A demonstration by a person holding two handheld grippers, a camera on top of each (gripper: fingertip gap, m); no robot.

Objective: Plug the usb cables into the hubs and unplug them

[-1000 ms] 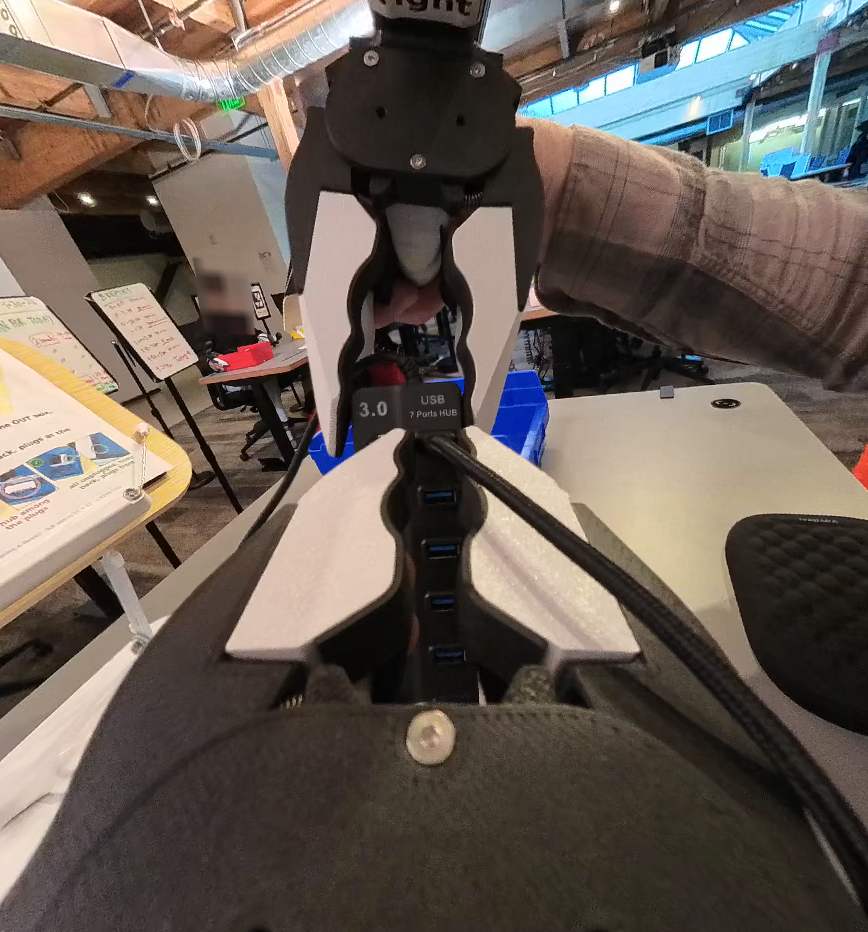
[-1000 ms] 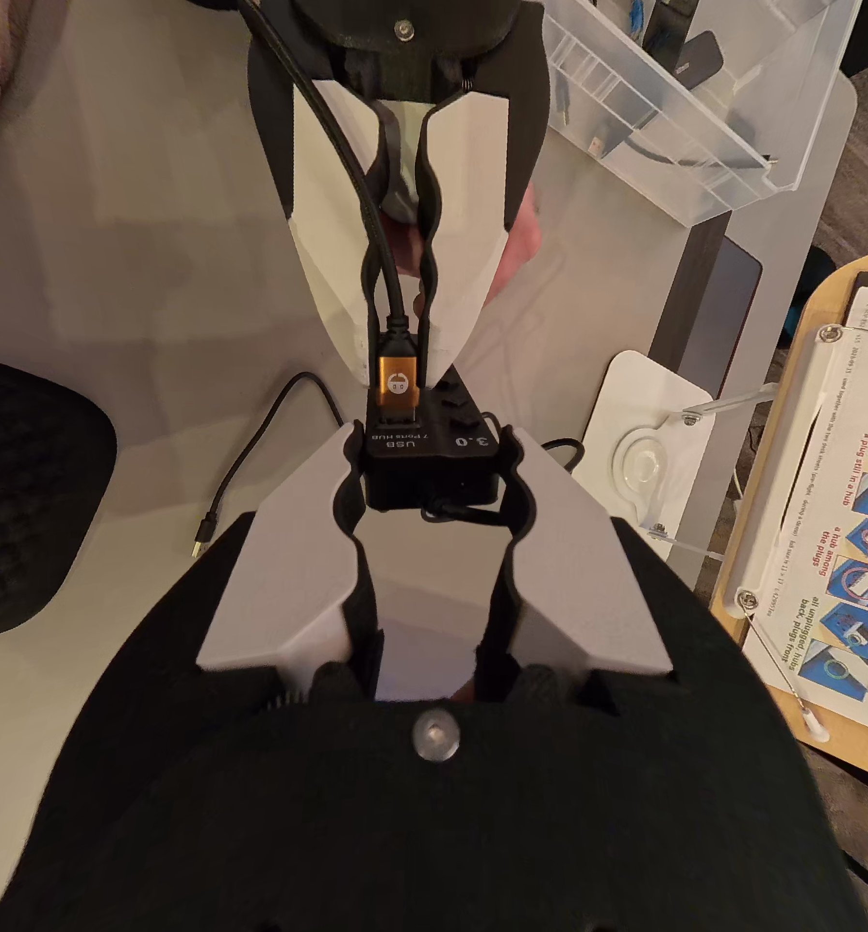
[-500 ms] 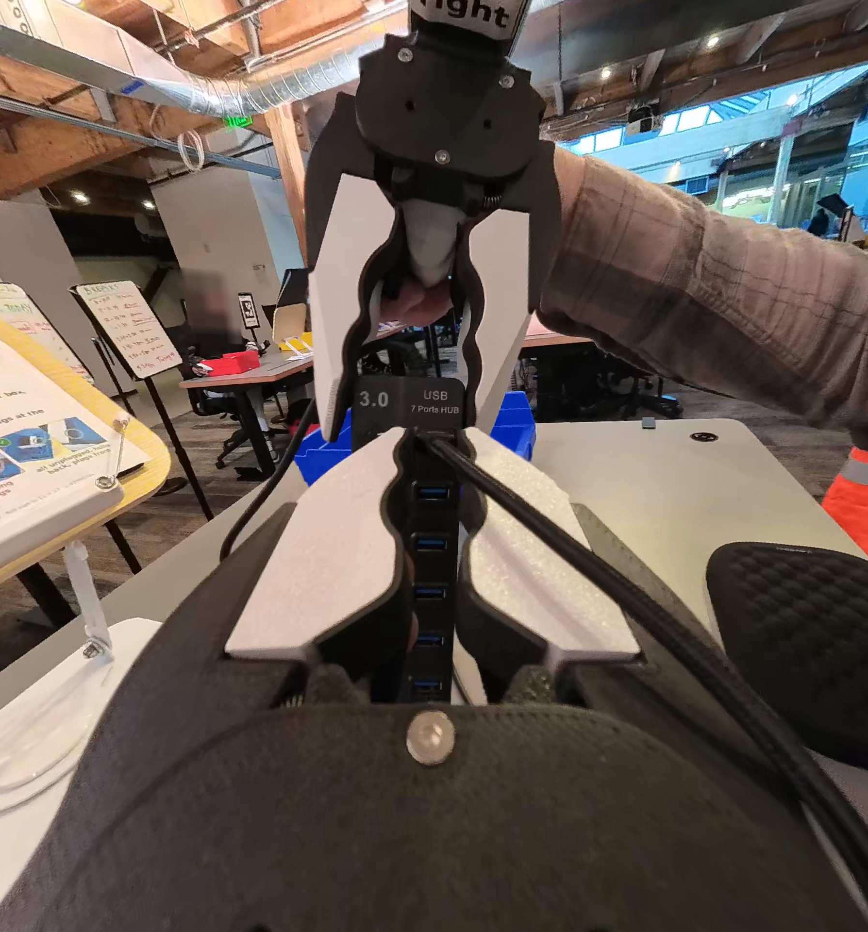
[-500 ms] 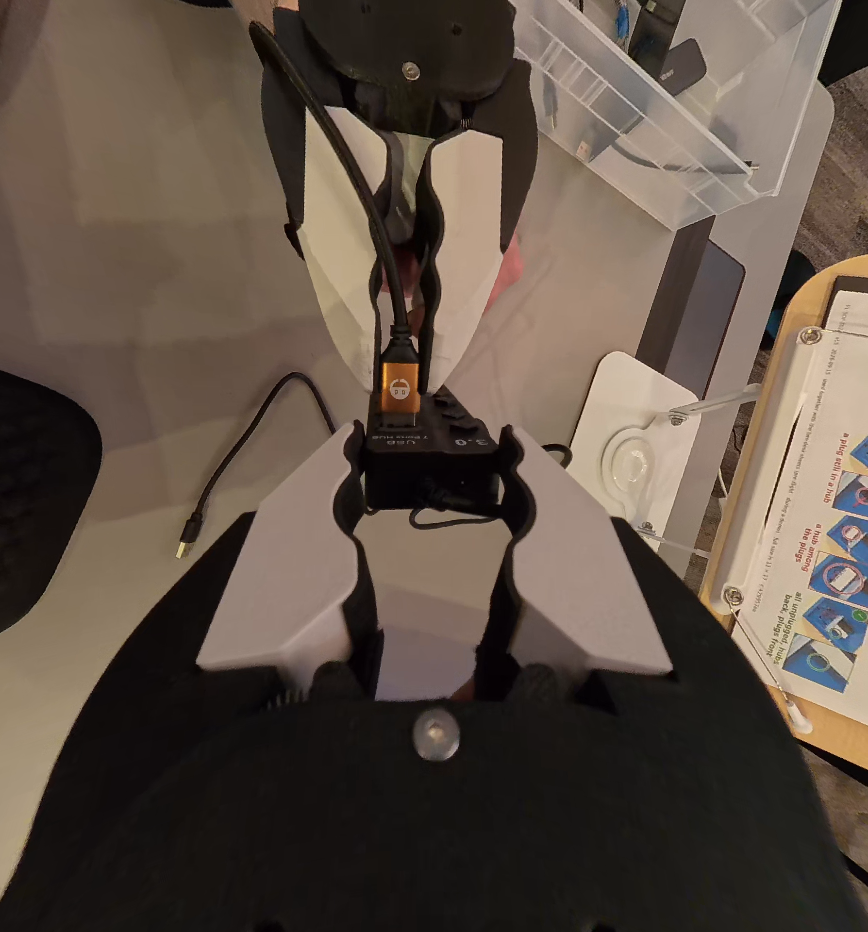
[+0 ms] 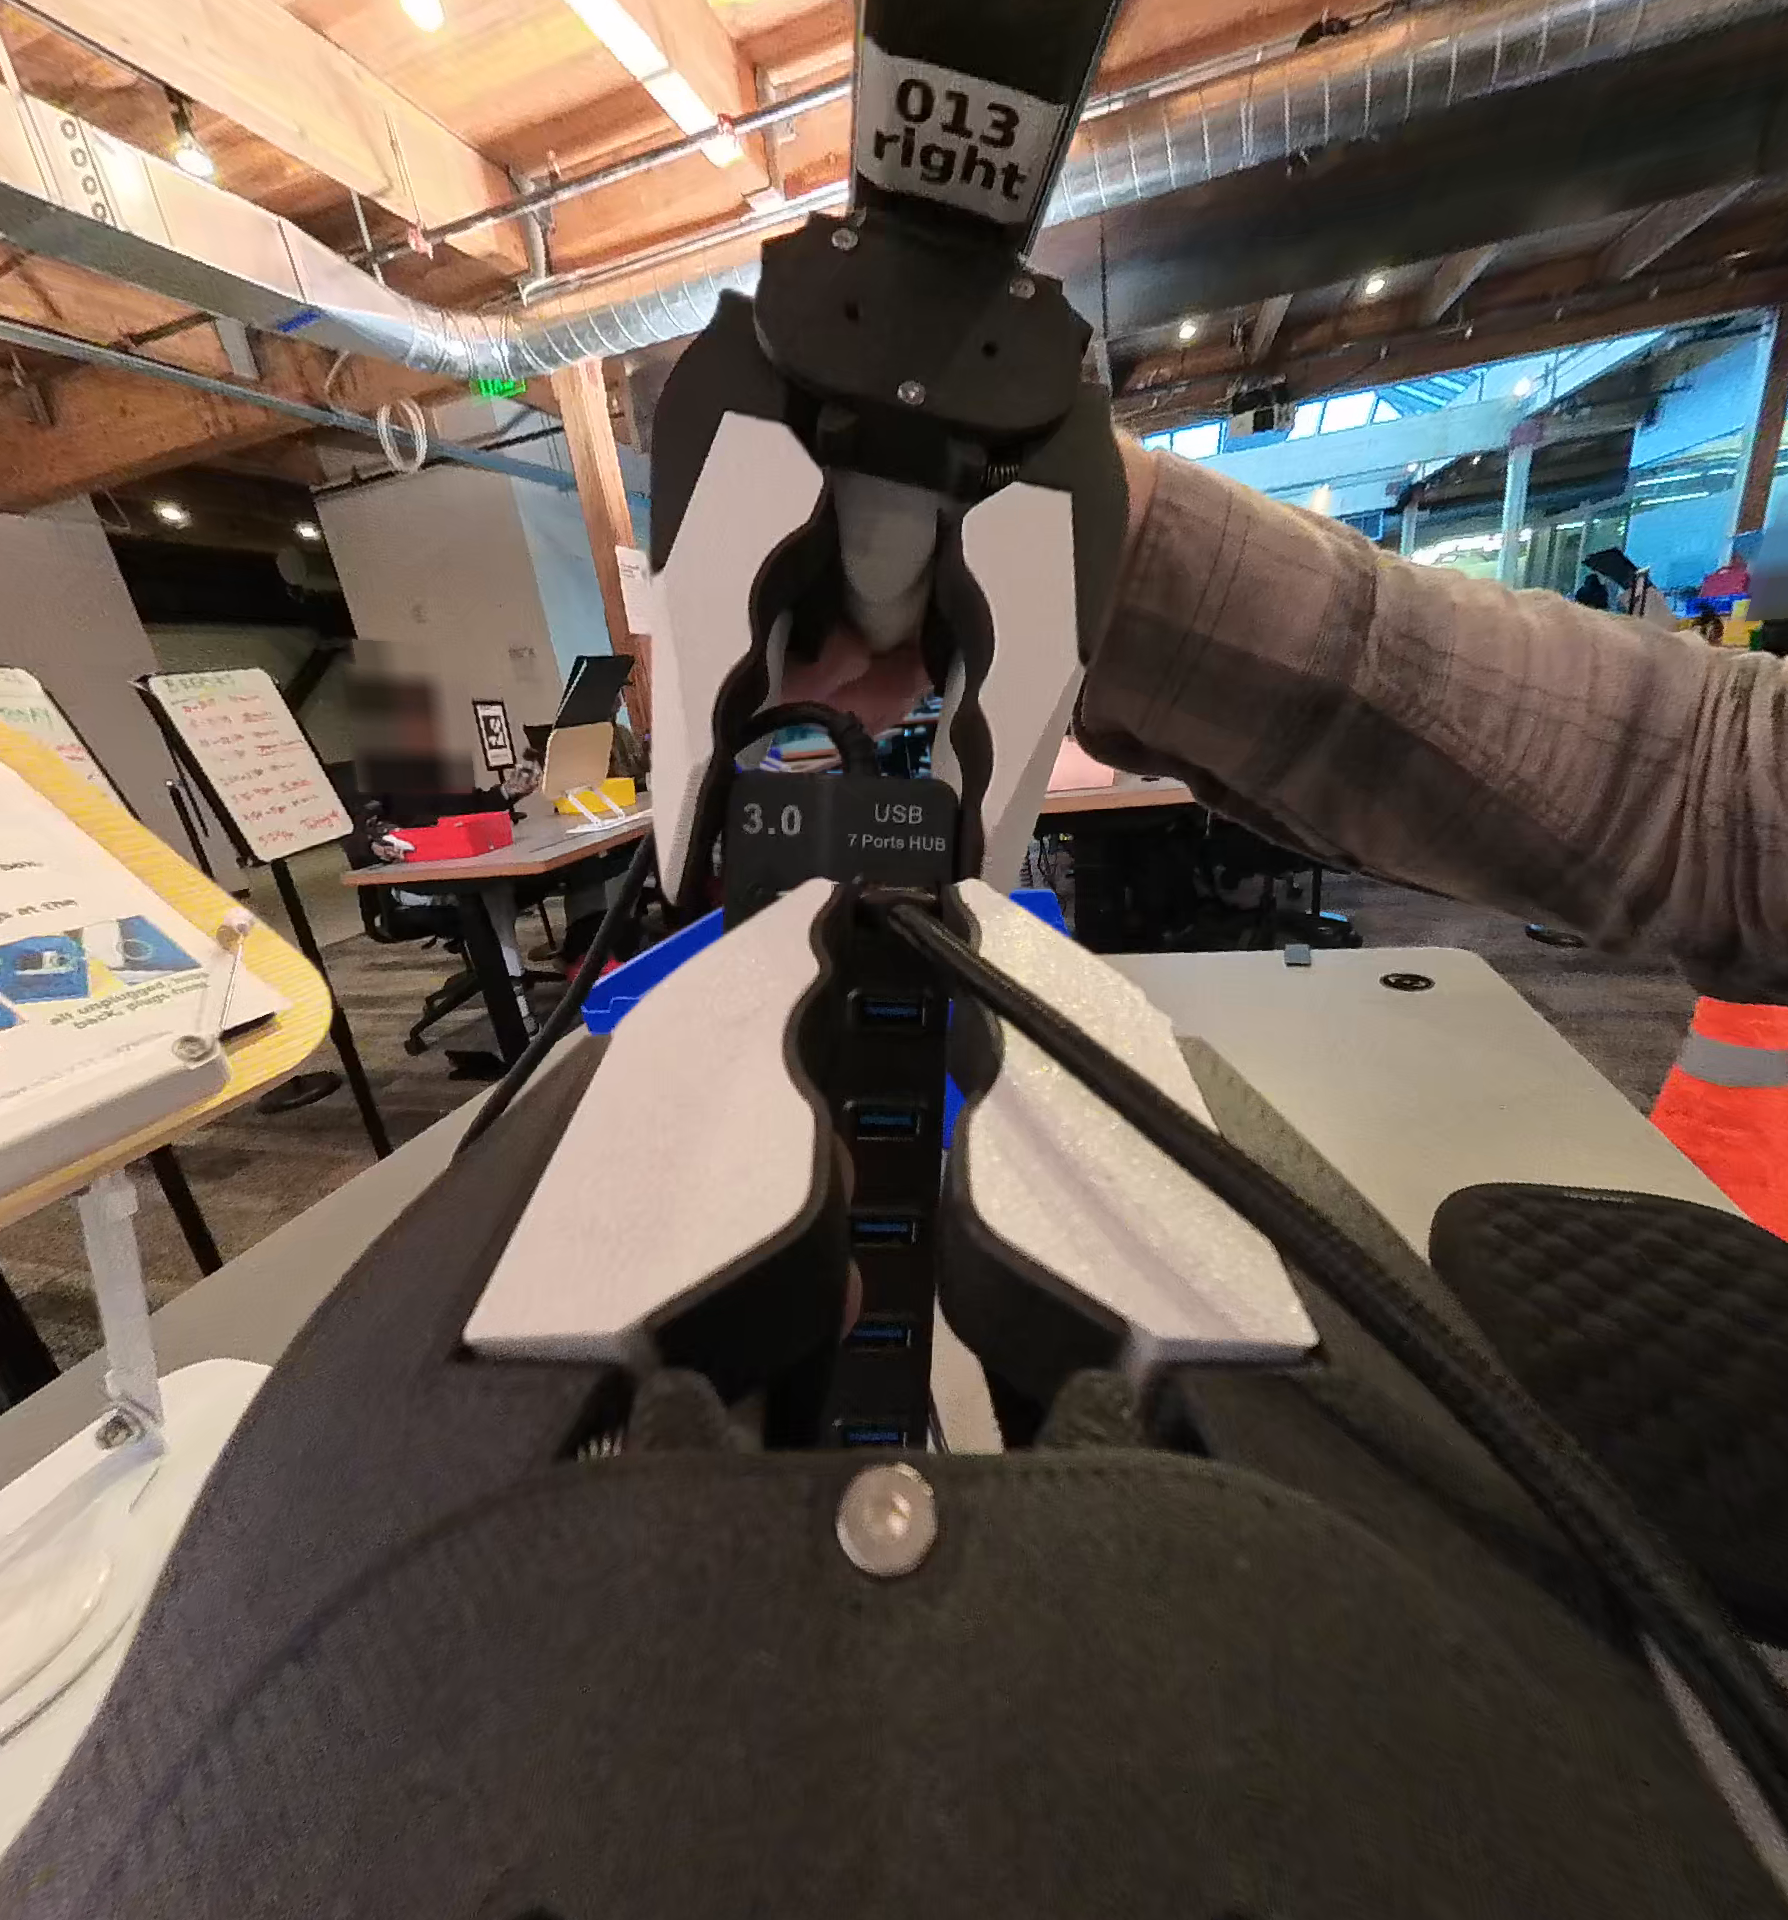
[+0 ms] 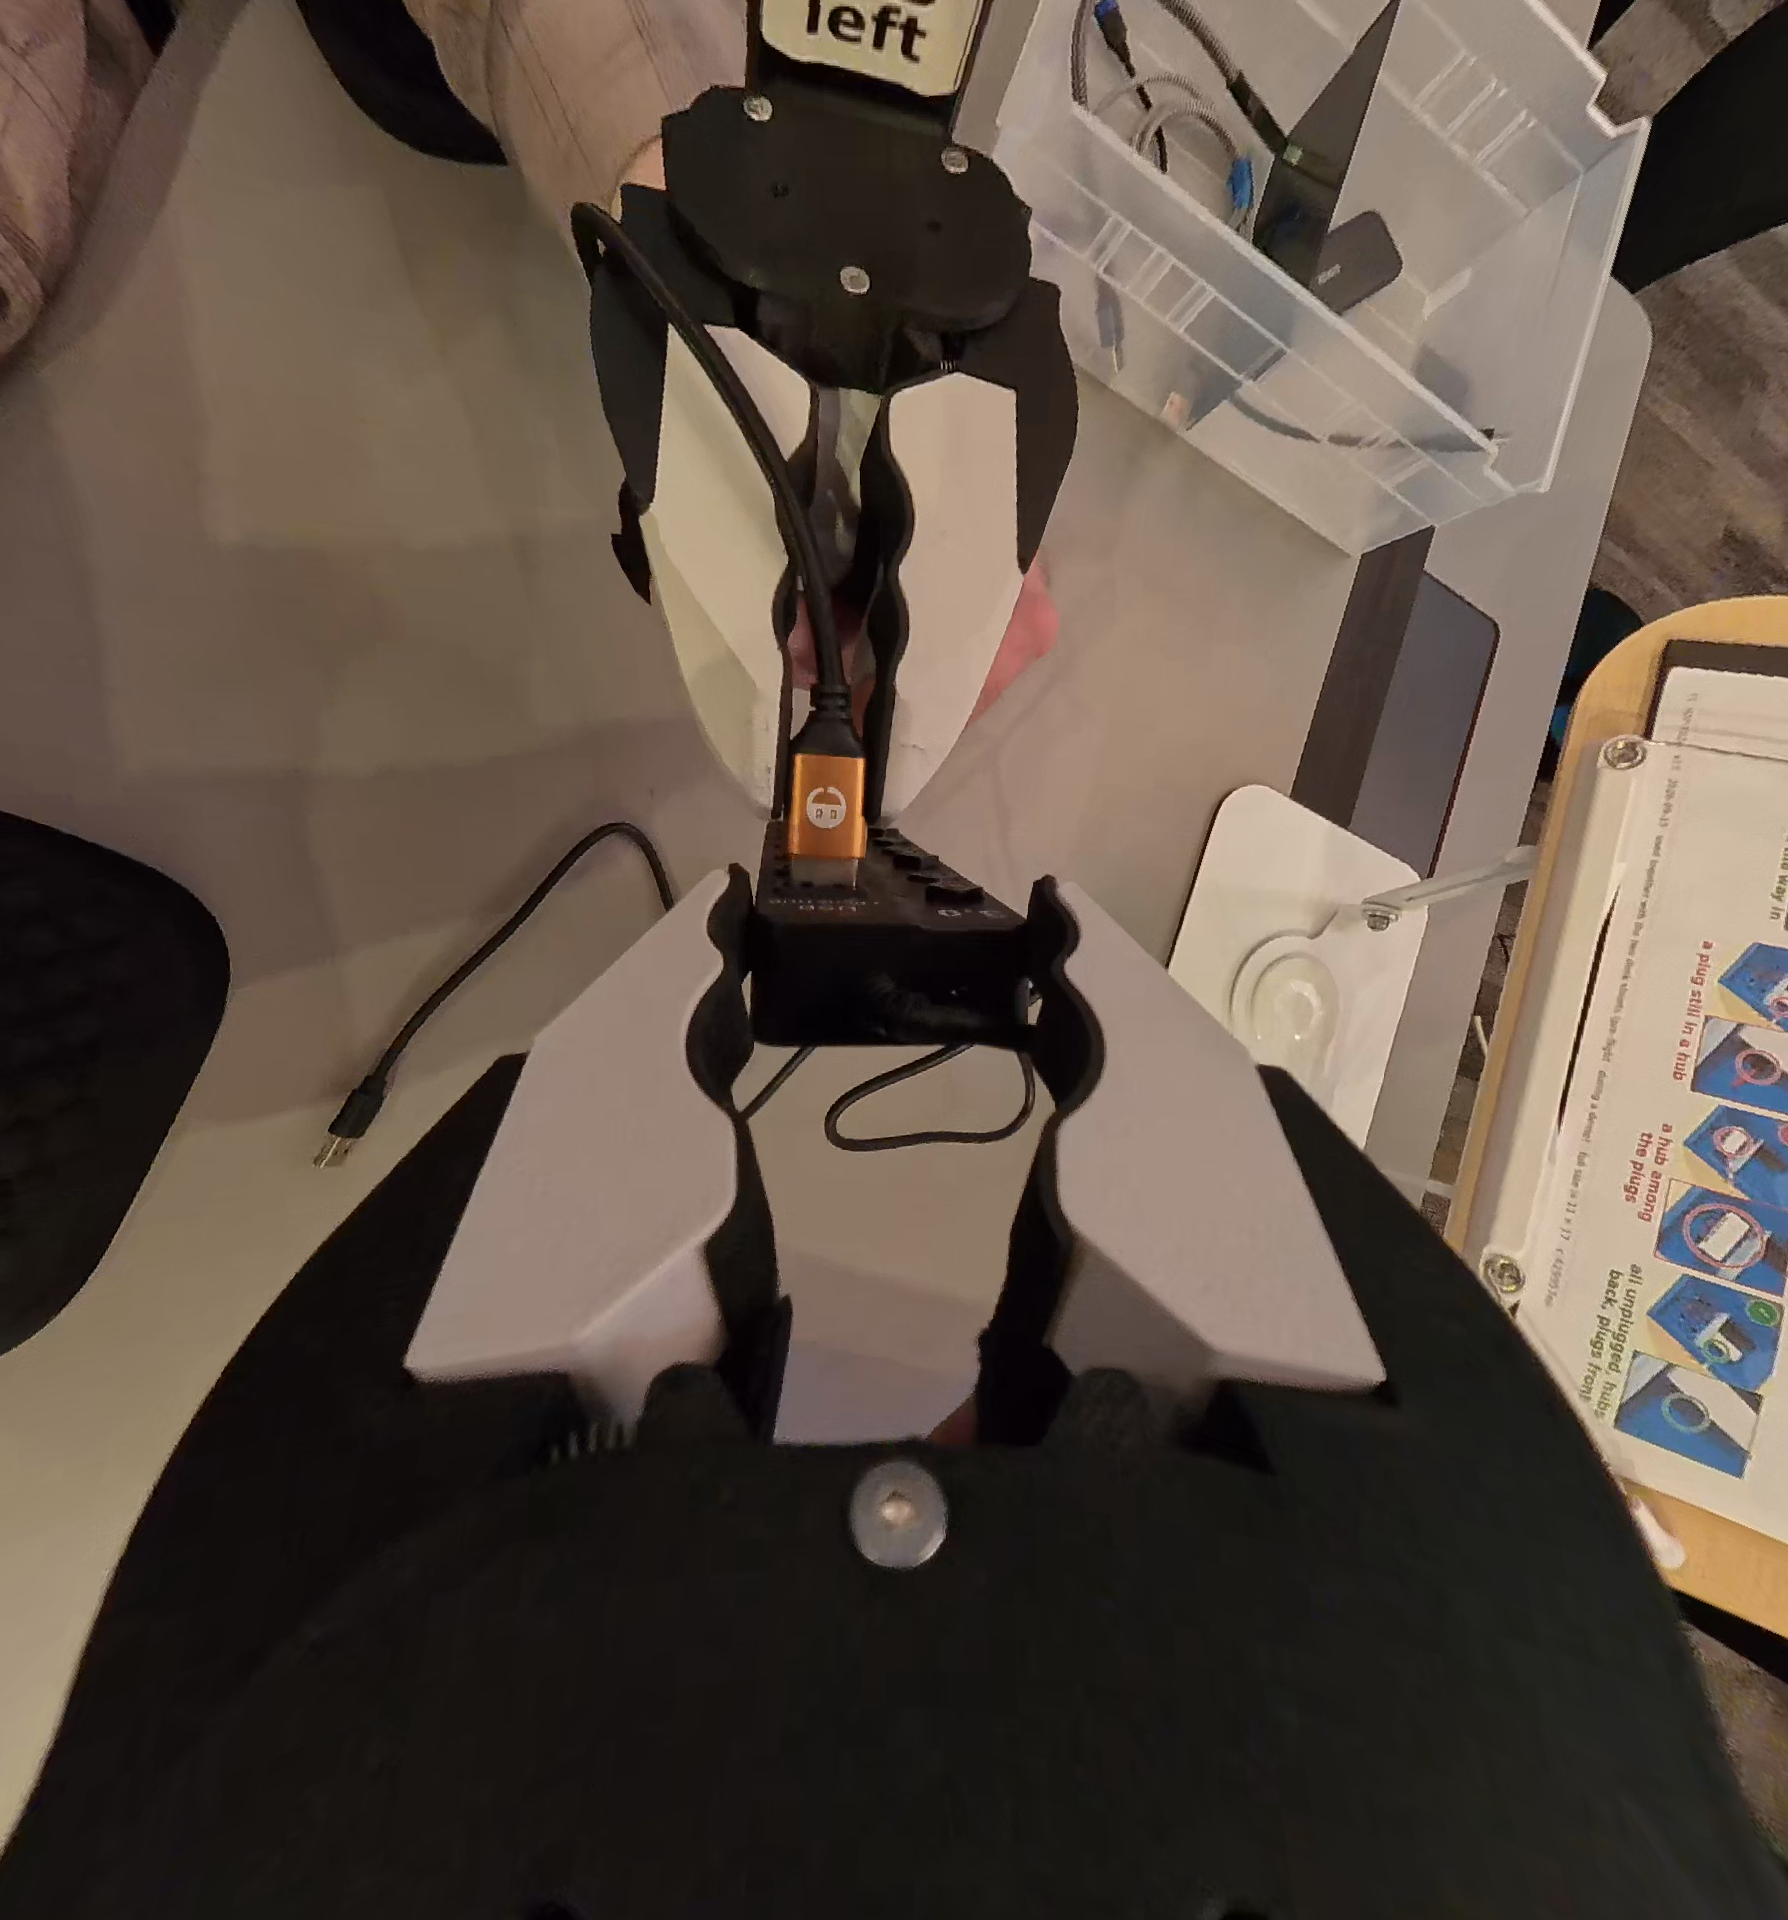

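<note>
Grey desk (image 6: 246, 520), clear bin (image 6: 1389, 312) at edge. Black hub (image 6: 890, 966) held above desk, clamped in right gripper (image 6: 885, 925). Orange plug (image 6: 825, 816) seated in hub, pinched by left gripper (image 5: 885, 904).

left wrist view level, right downward, close, sharing hub (image 5: 885, 1164)
</note>
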